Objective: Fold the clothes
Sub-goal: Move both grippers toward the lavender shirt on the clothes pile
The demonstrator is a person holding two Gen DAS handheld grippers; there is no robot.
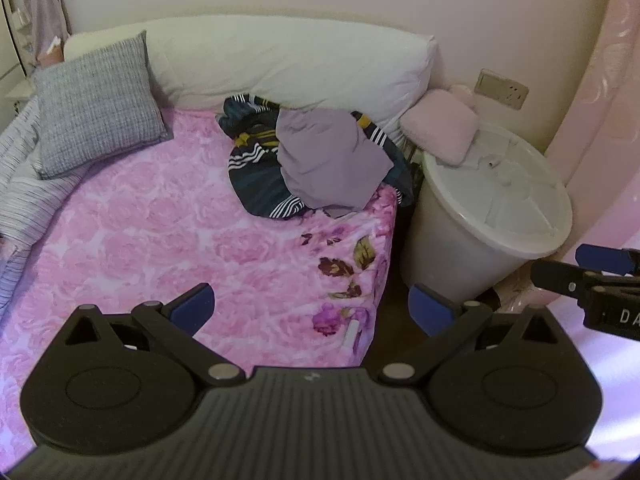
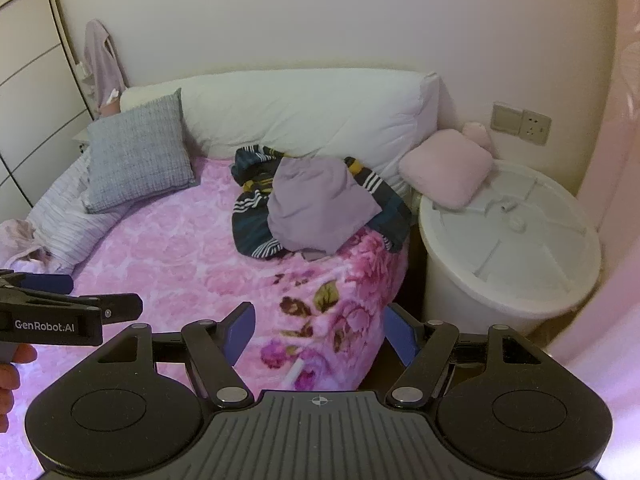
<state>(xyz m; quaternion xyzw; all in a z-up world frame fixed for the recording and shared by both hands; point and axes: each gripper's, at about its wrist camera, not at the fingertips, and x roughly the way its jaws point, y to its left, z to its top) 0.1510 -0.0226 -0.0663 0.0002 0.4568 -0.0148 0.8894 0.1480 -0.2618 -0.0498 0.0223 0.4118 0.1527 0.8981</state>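
We held both tongs, left [image 1: 312,312] and right [image 2: 318,334], spread wide and empty over the bed [image 1: 168,216], likely readying a reach; the clothes [image 1: 320,160] lay heaped far ahead against the white pillow [image 1: 288,60].

Two crumpled garments [image 2: 320,208]; three pillows [image 2: 138,152]; one white bin [image 2: 504,248]; two tools [image 2: 318,334]

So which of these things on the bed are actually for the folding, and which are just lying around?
For the job:
lilac garment
dark striped garment
left hand-held gripper
right hand-held gripper

Just lying about:
grey cushion
white pillow
pink cushion
white tub
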